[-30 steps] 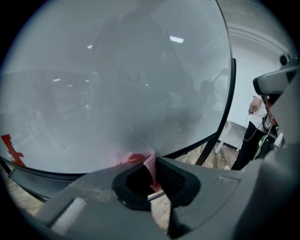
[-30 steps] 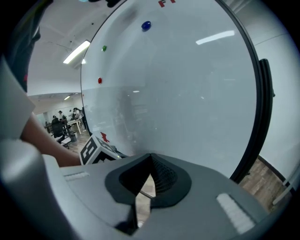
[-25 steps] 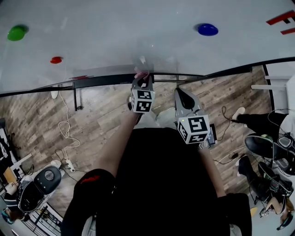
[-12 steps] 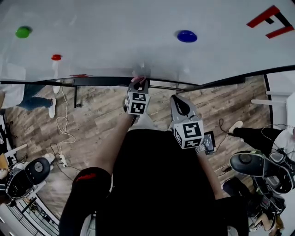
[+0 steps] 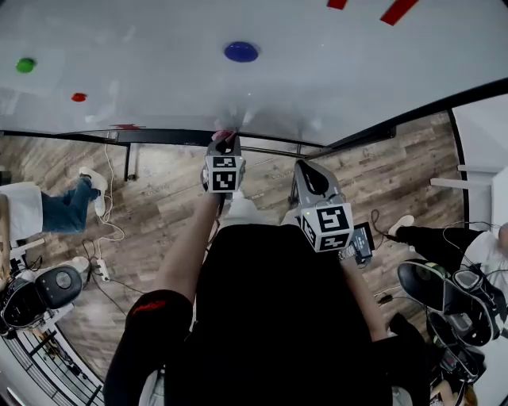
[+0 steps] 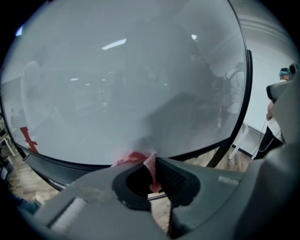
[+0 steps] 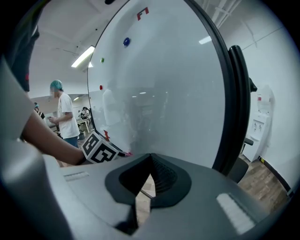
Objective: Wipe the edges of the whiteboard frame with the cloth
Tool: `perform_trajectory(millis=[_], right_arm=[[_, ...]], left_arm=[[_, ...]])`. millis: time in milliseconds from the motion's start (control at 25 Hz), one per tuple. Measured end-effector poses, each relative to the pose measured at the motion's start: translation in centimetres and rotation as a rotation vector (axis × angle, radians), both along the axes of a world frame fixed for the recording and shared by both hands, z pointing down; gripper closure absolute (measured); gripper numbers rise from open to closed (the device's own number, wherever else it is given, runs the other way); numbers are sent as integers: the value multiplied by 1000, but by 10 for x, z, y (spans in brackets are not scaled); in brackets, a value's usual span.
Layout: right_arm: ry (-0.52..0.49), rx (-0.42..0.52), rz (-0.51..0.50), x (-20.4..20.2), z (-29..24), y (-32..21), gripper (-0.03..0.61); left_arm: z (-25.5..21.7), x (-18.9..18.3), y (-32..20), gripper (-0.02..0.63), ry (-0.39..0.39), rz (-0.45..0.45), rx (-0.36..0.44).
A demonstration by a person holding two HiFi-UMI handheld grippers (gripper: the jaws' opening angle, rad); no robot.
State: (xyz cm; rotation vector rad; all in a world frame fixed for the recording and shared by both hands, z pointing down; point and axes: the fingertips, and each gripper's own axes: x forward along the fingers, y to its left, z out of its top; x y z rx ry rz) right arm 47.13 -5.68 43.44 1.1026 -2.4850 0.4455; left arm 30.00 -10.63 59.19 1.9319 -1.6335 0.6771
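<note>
- Pinching a pink cloth (image 6: 149,165) between its closed jaws, the left gripper (image 5: 224,141) points at the lower edge of the whiteboard (image 5: 317,87).
- In the left gripper view, a strip of the cloth hangs down between the two jaws. The rest is bunched above them, where the white surface meets the dark frame (image 5: 171,136).
- In the head view the pink tip of the cloth shows just above the left gripper, touching the line of the frame.
- The right gripper (image 5: 306,168) is lower and to the right of the left one, near it but apart from it, and it does not touch the board.
- The right gripper's jaws are closed on each other with nothing between them; only the wooden floor (image 5: 167,198) shows through the gap under the tips.
- On the board sit a blue magnet (image 5: 240,51), a green magnet (image 5: 26,64) and a small red magnet (image 5: 78,97), all well apart from the cloth.
- Red marks (image 5: 397,9) are at the top edge of the board.
- In the right gripper view, a person in a white shirt (image 7: 65,119) stands beyond the far end of the board.
</note>
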Motion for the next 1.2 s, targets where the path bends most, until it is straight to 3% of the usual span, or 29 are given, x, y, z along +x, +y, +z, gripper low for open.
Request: perform_trajectory(millis=[640,920,1200], right_arm=[[-4,-24,-5,10,6,-3,577],[-2,-22,-20,9,12,-6,577],[0,-33,-26,13,14,-19,577]], left_arm=[[1,-2,-3,597,-40,-2,-10],[2,18,-3,597,-45,44,0],[7,32,-10,597,-14,27,-9]])
